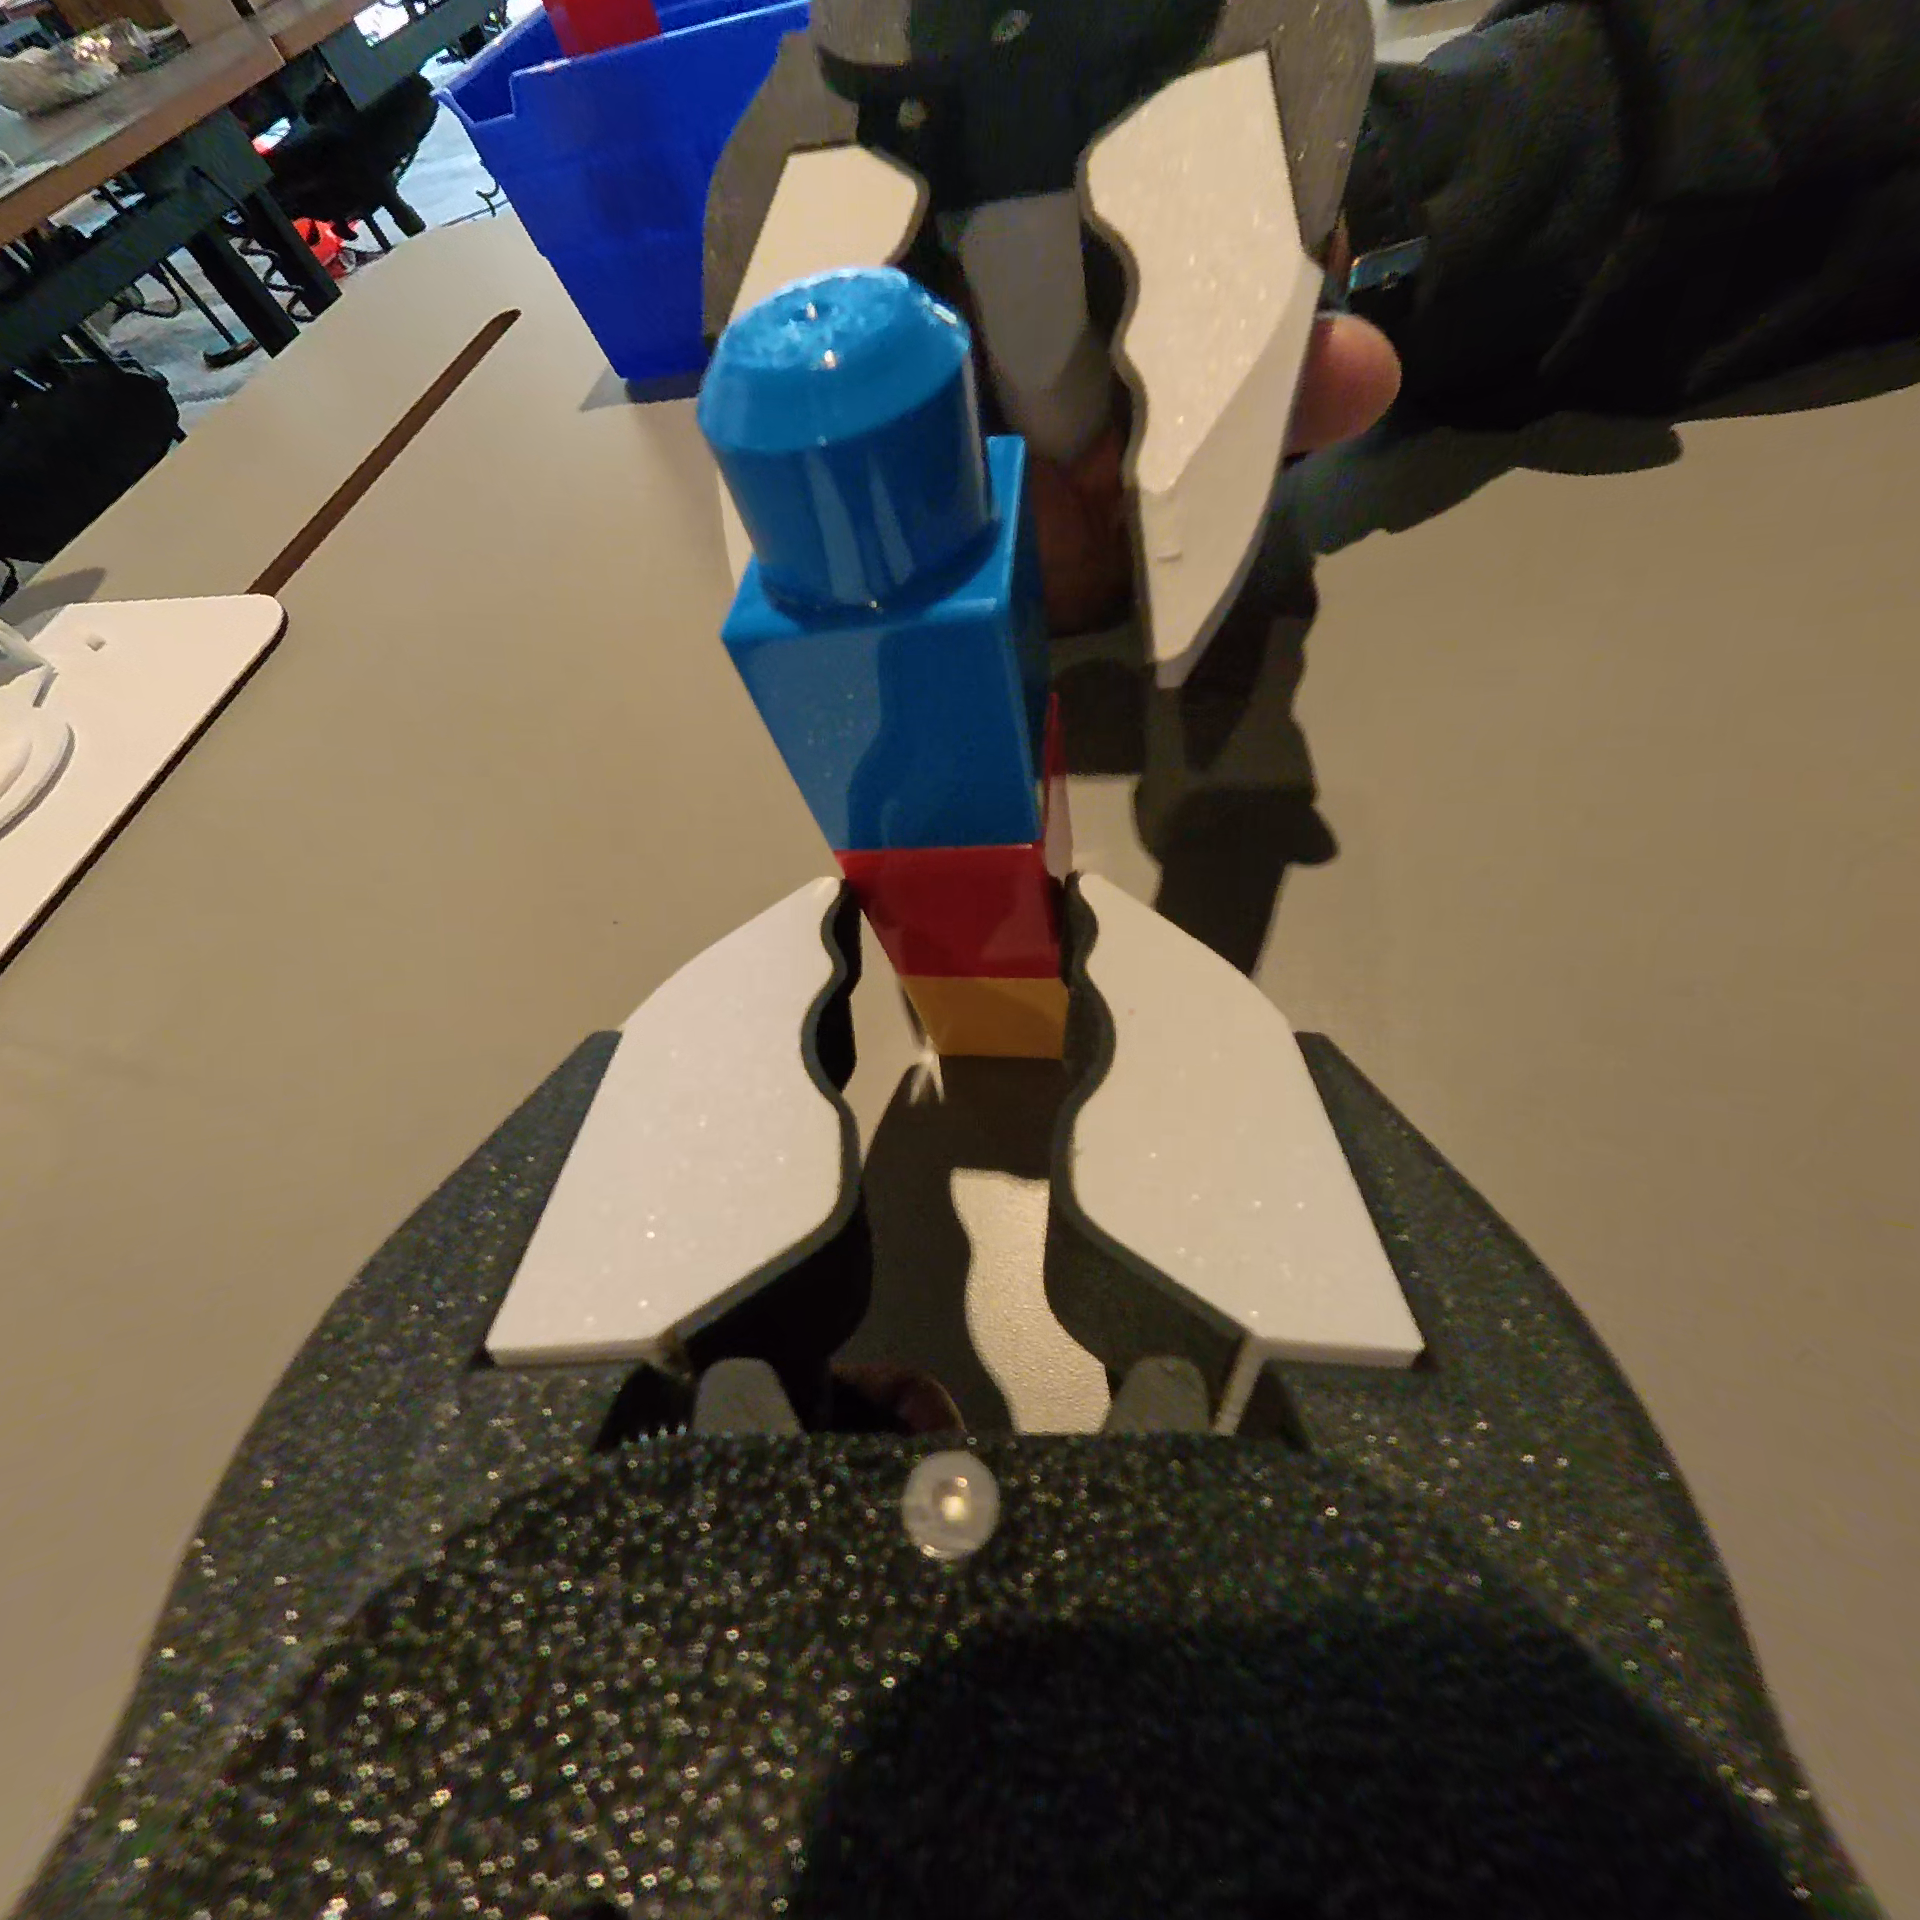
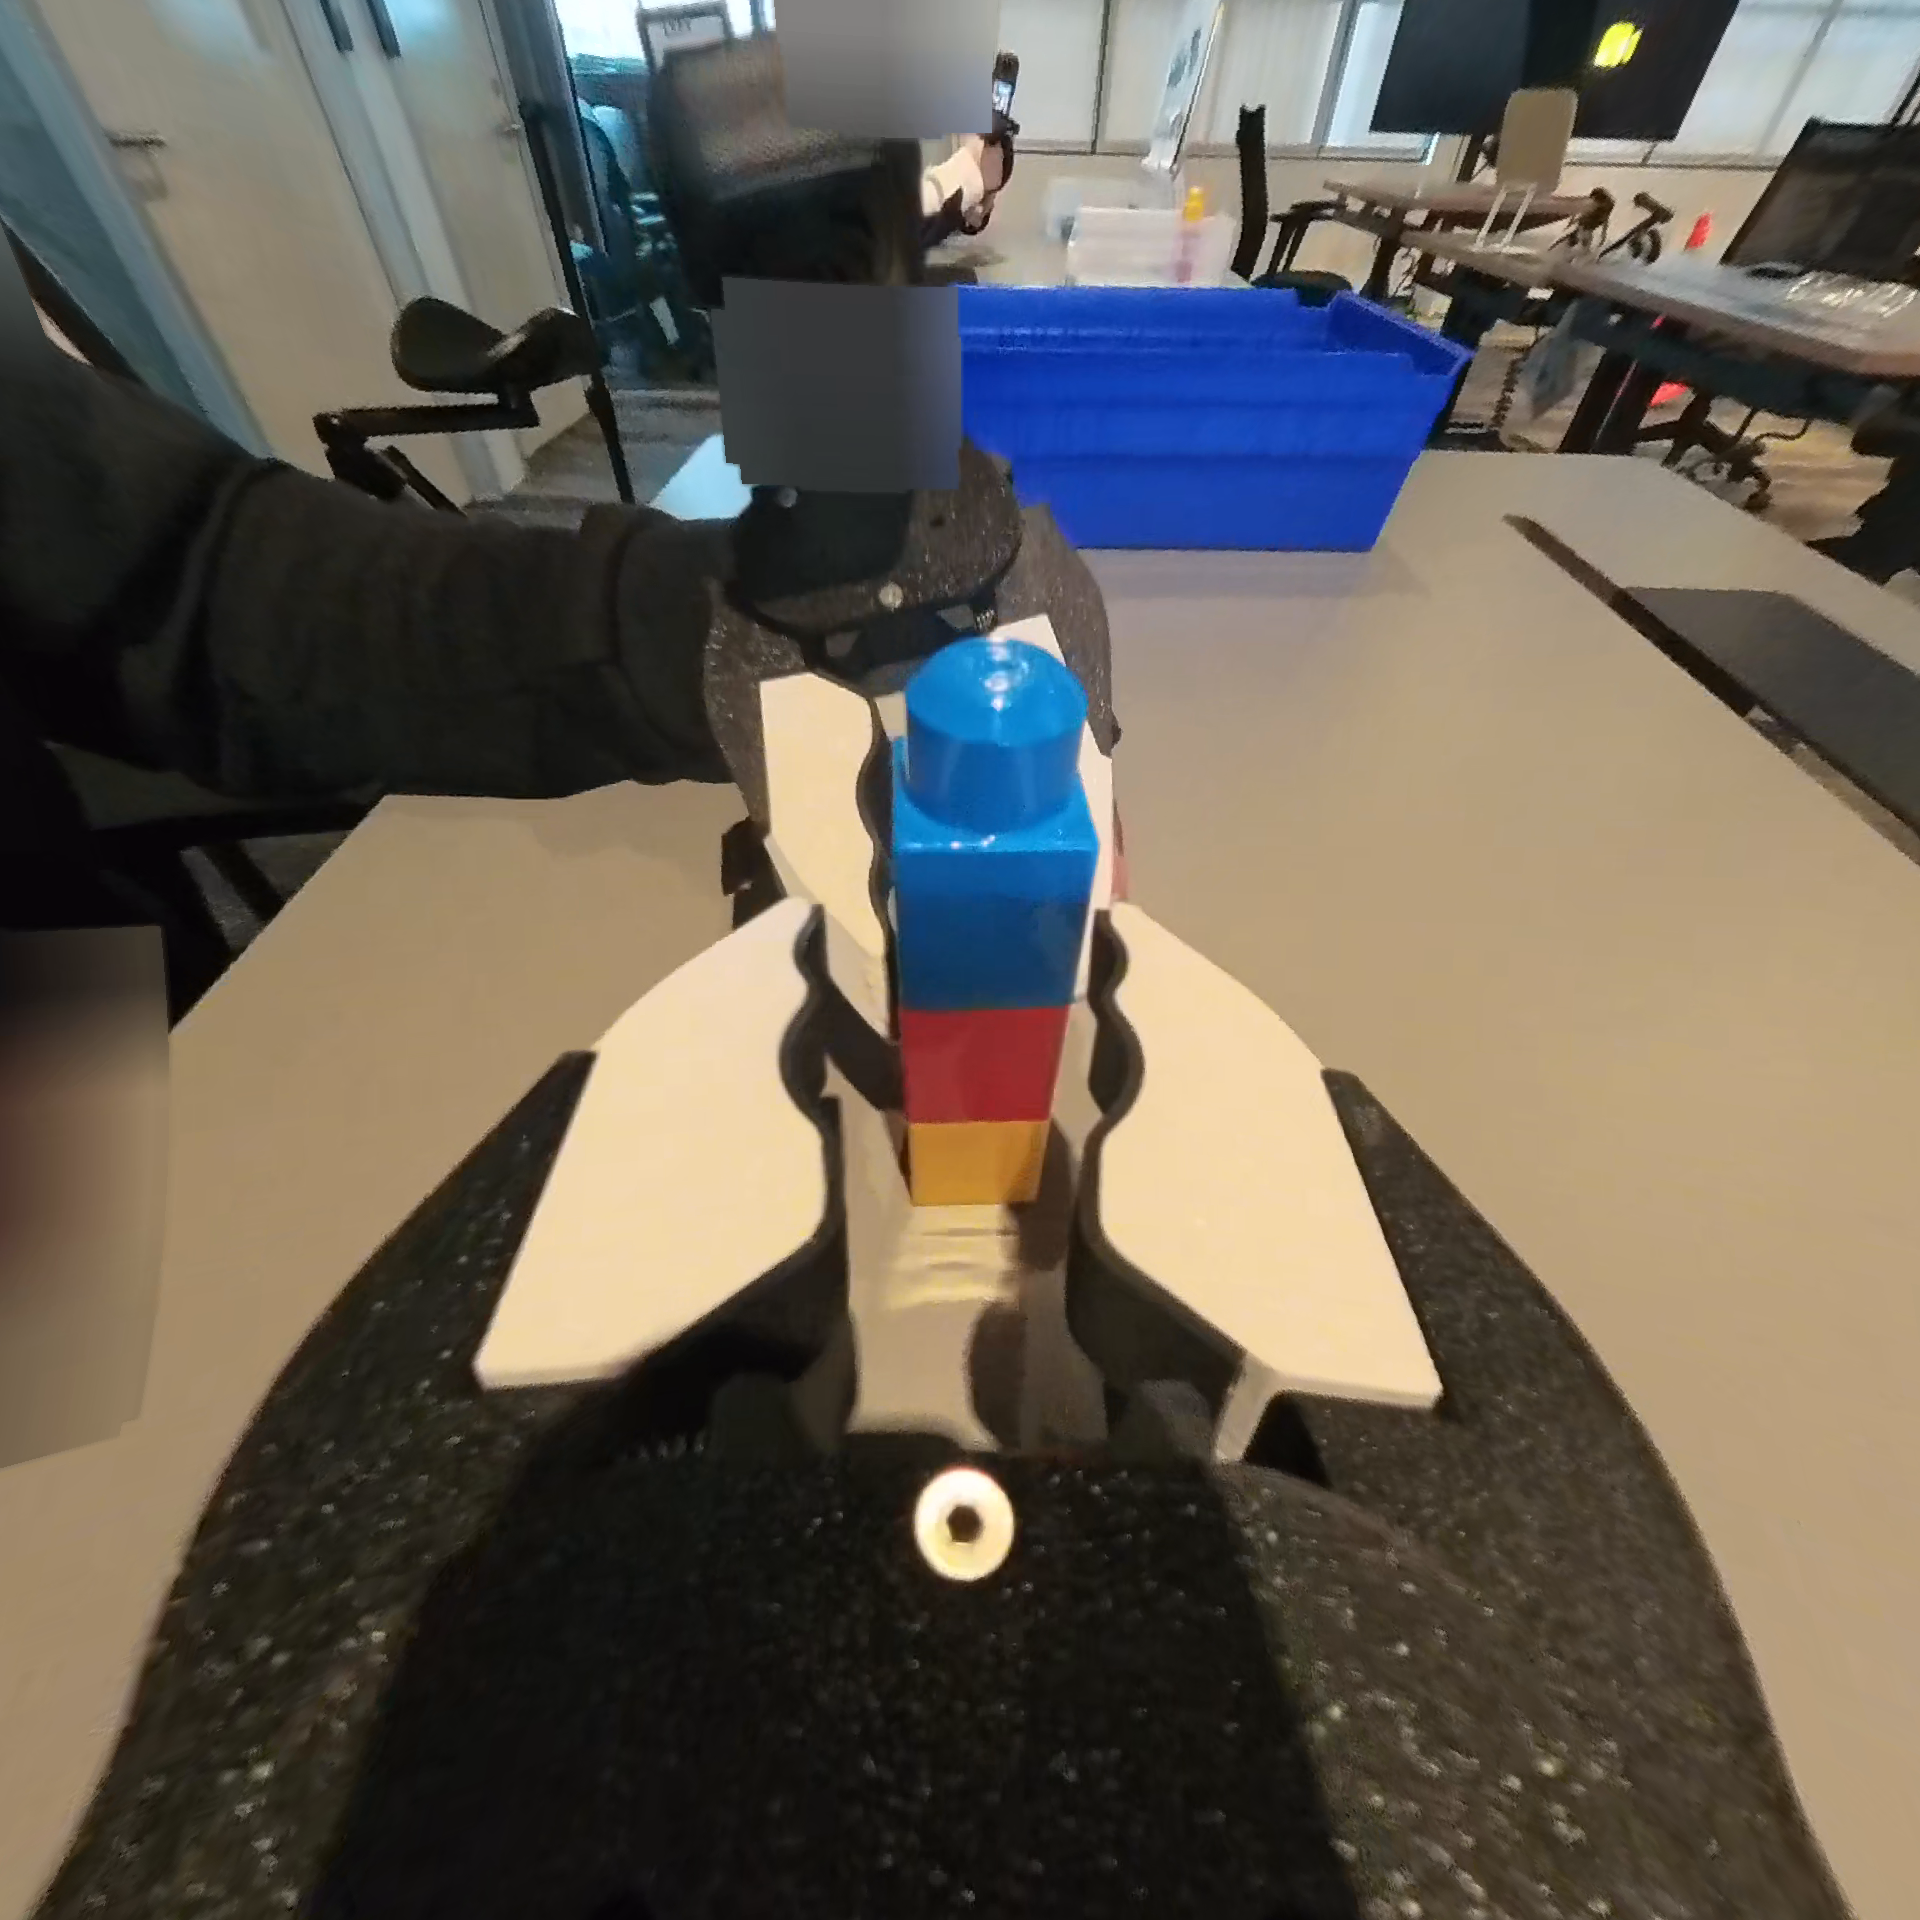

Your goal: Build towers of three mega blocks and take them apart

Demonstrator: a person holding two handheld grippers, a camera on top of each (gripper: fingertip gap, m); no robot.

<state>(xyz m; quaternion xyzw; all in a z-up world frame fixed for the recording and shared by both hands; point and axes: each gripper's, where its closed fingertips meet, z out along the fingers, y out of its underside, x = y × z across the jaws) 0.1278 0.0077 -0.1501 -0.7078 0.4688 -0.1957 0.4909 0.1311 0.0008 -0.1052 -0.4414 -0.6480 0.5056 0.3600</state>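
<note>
A tower stands on the grey table (image 1: pixel 520 831): a blue block (image 1: pixel 883 727) with a round stud on top, a red block (image 1: pixel 956 914) under it and a yellow block (image 1: pixel 992 1018) at the bottom. My left gripper (image 1: pixel 961 894) is shut on the red block, one fingertip on each side. In the right wrist view my right gripper (image 2: pixel 961 925) is open, its fingertips flanking the blue block (image 2: pixel 987 914) with a small gap. The red block (image 2: pixel 982 1060) and yellow block (image 2: pixel 977 1158) show below. The two grippers face each other across the tower.
A blue bin (image 2: pixel 1195 457) stands on the table behind the tower and also shows in the left wrist view (image 1: pixel 623 208). A white board (image 1: pixel 135 707) lies at the left. A narrow slot (image 1: pixel 384 447) cuts the tabletop. A dark sleeve (image 2: pixel 312 623) reaches in from the left. Tip to tip, the grippers are about 5 cm apart.
</note>
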